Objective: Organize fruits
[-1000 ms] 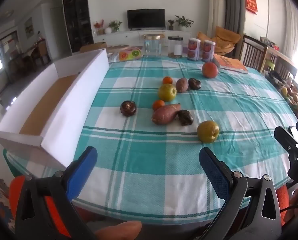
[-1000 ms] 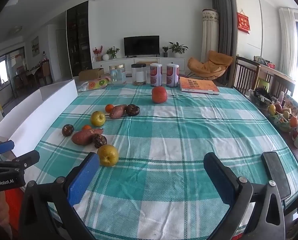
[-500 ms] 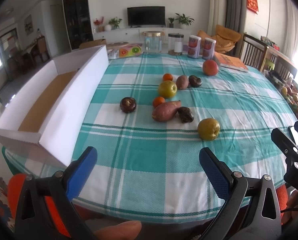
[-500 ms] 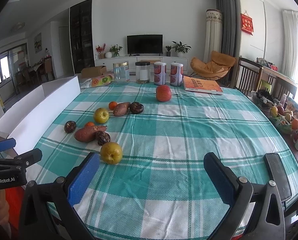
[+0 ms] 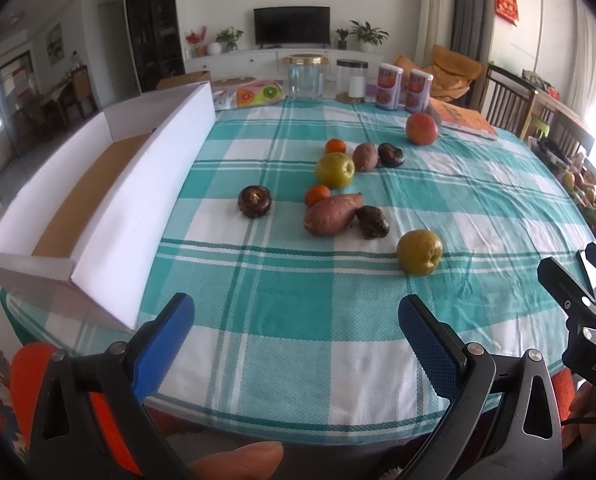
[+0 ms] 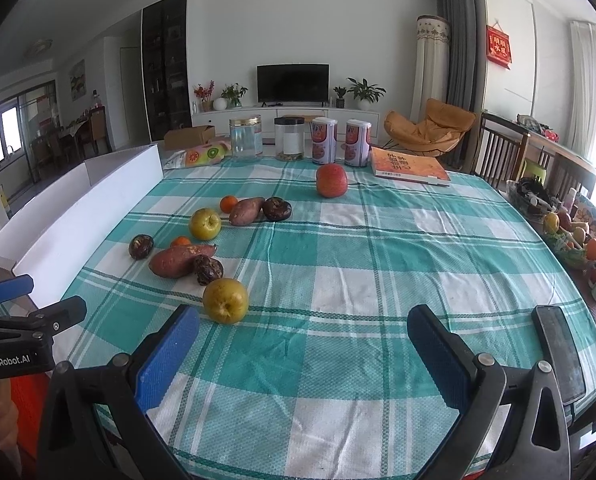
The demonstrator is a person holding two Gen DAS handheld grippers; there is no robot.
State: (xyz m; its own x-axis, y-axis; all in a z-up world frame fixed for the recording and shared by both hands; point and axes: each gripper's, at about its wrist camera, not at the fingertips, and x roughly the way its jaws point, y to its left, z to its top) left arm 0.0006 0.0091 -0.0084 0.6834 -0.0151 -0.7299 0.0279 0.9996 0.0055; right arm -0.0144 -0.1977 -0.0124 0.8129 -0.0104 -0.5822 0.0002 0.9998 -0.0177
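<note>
Hovering at the near table edge, nothing picked yet.
Left gripper [image 5: 296, 316] and right gripper [image 6: 303, 330] both spread wide, empty (probably readied for a first grab). Nearest yellow-green apple [image 6: 225, 300] lies just beyond the right gripper's left fingertip [image 6: 169, 350], slightly outside the gap. Farther on: sweet potato [image 5: 330, 213], scattered produce, then red apple [image 6: 331, 180]. White box [image 5: 110, 216] waits along the left edge, likely the destination.

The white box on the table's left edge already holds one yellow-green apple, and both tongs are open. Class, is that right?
Not quite. The white box holds no fruit in the left wrist view; both yellow-green apples lie on the table. Both tongs are open.
</note>
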